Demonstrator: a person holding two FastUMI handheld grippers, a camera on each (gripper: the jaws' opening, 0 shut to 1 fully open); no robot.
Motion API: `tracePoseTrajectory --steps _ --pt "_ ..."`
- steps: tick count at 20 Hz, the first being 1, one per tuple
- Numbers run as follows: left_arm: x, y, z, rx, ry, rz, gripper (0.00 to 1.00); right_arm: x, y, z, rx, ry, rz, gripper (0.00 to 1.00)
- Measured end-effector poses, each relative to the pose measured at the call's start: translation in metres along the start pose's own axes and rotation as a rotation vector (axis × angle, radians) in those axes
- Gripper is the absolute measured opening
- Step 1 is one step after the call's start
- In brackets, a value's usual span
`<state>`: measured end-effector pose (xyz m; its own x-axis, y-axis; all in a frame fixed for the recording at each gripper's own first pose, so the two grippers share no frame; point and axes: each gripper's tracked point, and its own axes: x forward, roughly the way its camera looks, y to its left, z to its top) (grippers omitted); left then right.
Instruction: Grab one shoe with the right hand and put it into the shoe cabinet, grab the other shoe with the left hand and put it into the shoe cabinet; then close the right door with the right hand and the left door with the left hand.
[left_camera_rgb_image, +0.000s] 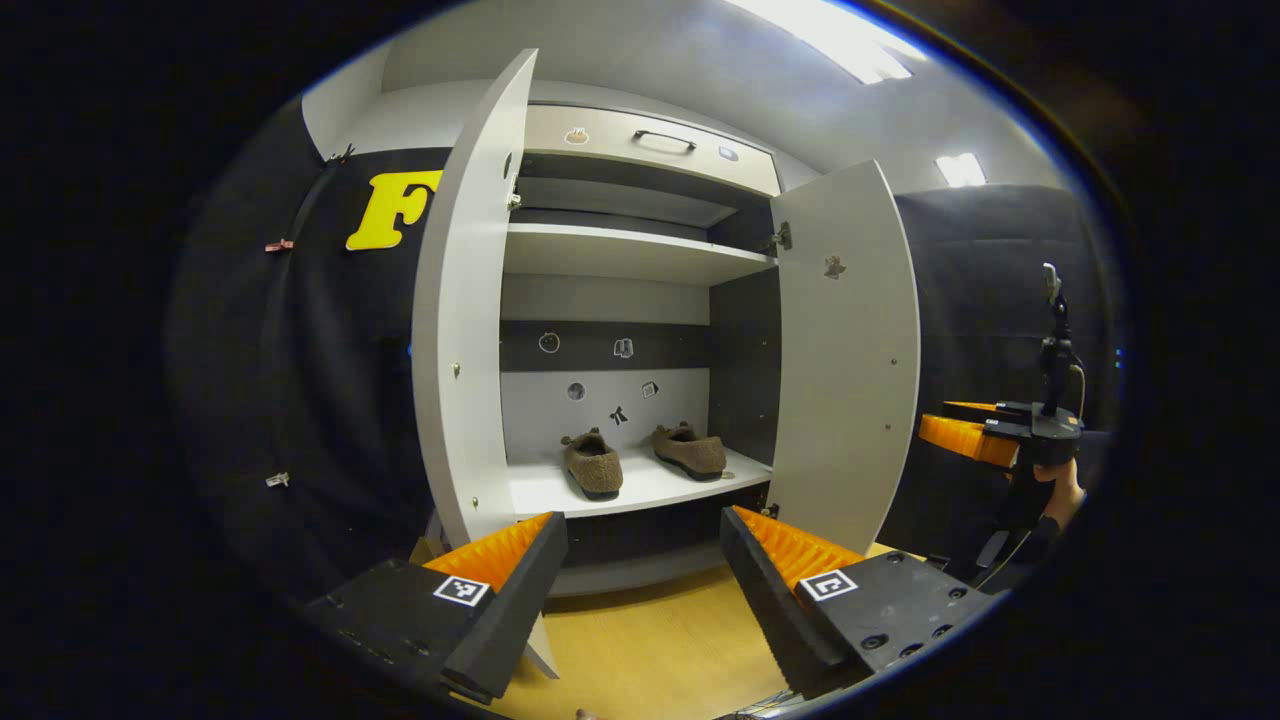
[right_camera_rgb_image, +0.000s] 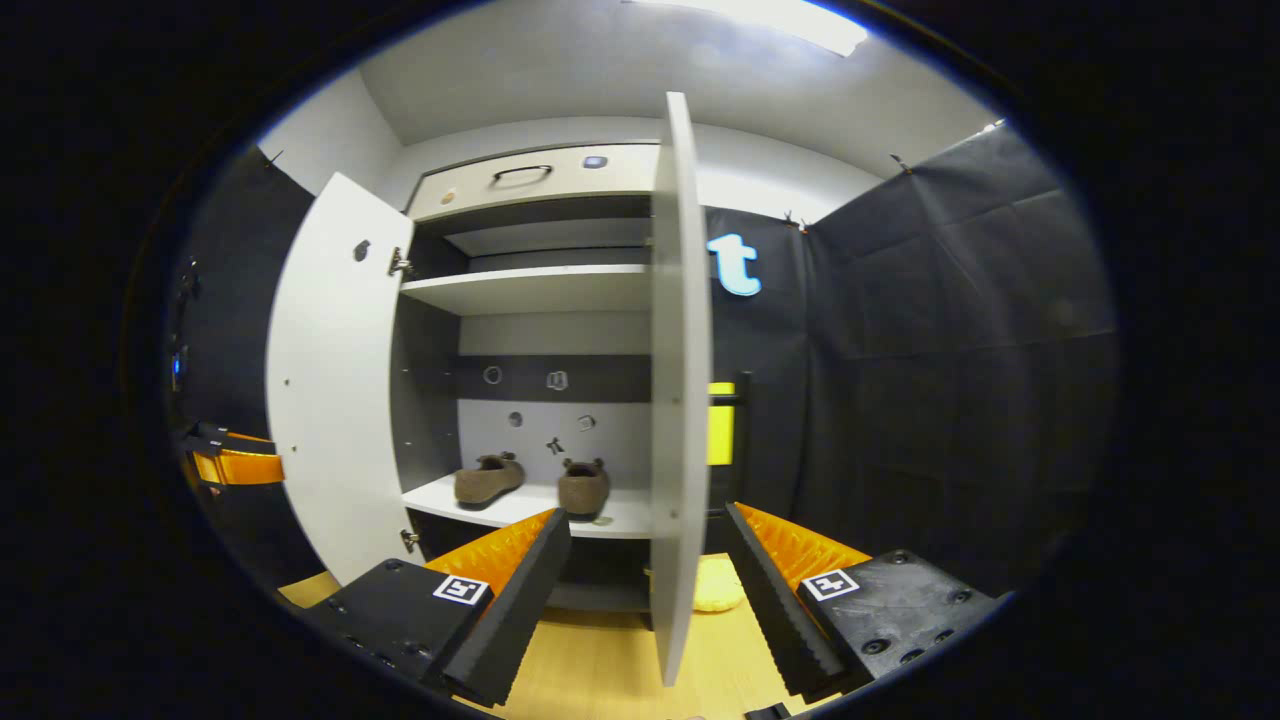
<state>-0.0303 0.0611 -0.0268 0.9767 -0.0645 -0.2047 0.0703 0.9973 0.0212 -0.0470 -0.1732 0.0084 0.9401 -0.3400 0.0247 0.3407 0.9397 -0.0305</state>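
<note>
I see the shoe cabinet (left_camera_rgb_image: 640, 255) standing with both doors swung wide; two brown fuzzy slippers, one (left_camera_rgb_image: 592, 464) and the other (left_camera_rgb_image: 690, 450), sit side by side on its white lower shelf (left_camera_rgb_image: 655, 485), apart from each other. Small stickers dot the grey back panel; I can't read them. My left gripper (left_camera_rgb_image: 640, 560) is spread open and empty. My right gripper (right_camera_rgb_image: 645, 560) is also open, its fingers on either side of the right door (right_camera_rgb_image: 680, 380) edge, not touching it. The floor (left_camera_rgb_image: 650, 650) is pale wood.
</note>
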Motion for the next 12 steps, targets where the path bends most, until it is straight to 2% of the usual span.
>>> tracePoseTrajectory --steps 1,2,4,8,12 --pt "-0.004 0.003 0.003 -0.007 -0.004 0.005 0.96 0.003 -0.018 0.003 0.001 -0.008 -0.032 1.00" --pt "-0.007 0.006 0.004 -0.014 -0.009 0.012 0.96 0.008 -0.035 0.006 -0.003 -0.019 -0.058 0.98" --pt "-0.011 0.012 0.005 -0.036 -0.009 0.023 0.96 0.019 -0.058 0.007 0.000 -0.021 -0.081 0.97" --pt "-0.008 0.023 0.012 -0.065 -0.020 0.050 0.98 0.048 -0.069 0.004 0.048 0.007 -0.003 0.98" --pt "0.003 0.042 0.021 -0.049 -0.010 0.136 0.98 0.070 -0.064 0.001 0.069 0.017 0.075 0.98"
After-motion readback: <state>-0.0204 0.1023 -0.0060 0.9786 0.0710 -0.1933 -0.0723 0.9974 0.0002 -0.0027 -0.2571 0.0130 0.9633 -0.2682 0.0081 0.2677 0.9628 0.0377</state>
